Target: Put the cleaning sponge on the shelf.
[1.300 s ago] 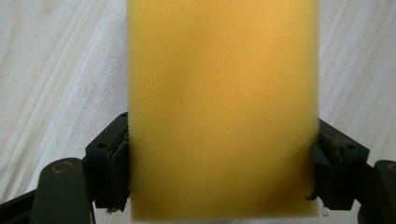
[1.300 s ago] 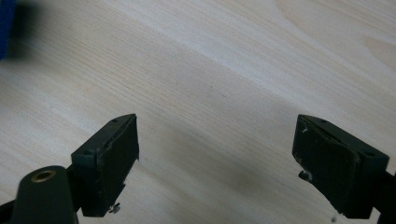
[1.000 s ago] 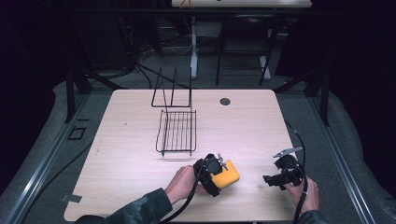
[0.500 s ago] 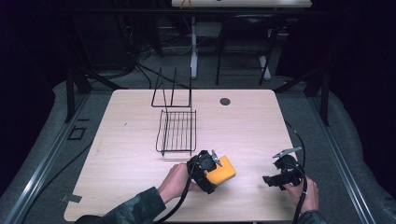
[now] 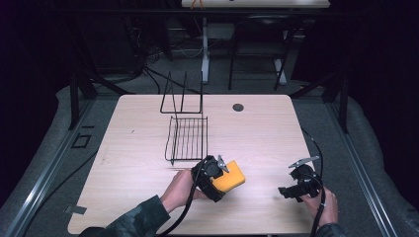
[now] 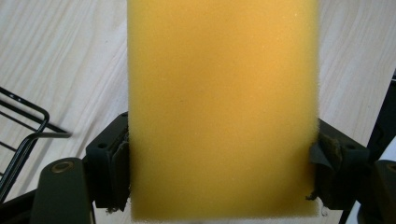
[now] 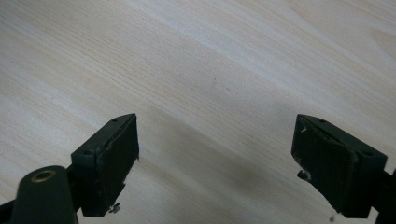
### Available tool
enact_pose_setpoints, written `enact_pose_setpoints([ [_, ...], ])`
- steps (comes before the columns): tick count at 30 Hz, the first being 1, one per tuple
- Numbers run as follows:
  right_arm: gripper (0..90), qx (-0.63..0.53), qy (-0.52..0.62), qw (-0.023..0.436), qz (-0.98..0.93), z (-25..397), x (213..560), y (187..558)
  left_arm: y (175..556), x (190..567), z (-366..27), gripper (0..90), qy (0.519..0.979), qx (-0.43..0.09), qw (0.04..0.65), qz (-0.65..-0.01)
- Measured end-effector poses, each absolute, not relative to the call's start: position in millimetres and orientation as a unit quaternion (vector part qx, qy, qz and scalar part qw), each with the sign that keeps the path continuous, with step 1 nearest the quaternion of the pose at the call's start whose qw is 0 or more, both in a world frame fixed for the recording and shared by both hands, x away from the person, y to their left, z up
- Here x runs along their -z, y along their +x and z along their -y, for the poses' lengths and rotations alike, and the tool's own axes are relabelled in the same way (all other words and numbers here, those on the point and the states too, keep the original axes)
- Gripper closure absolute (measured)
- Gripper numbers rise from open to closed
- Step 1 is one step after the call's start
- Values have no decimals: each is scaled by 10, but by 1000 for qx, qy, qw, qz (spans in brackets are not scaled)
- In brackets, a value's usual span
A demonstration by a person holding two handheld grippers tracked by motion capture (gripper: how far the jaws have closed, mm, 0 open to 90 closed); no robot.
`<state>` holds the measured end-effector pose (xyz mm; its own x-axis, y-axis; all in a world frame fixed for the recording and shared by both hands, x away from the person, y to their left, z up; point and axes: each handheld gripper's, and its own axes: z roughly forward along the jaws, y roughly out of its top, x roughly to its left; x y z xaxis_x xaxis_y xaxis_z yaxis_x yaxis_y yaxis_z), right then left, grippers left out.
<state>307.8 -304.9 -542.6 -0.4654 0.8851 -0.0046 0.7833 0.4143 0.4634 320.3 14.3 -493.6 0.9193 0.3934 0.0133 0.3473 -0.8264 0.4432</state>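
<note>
- Sponge (image 5: 229, 176) clamped in my left gripper (image 5: 216, 174), long axis along the jaws.
- Rack (image 5: 187, 139) just beyond it, nearer this hand.
- Right gripper (image 5: 292, 190) spread wide, empty.

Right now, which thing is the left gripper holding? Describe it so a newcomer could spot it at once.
Start at the wooden table and find the black wire rack near its middle. Just in front of the rack, toward the person, the left gripper is shut on a sponge. It is a soft yellow-orange block, the one brightly coloured thing among black metal and pale wood.
</note>
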Motion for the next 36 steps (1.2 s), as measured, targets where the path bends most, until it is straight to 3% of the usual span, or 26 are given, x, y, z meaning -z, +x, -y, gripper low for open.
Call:
enact_pose_setpoints([
  [36, 146, -200, 496, 114, -837, 2997, 5469, 3124, 3372, 4632, -730, 223, 930, -102, 246, -253],
])
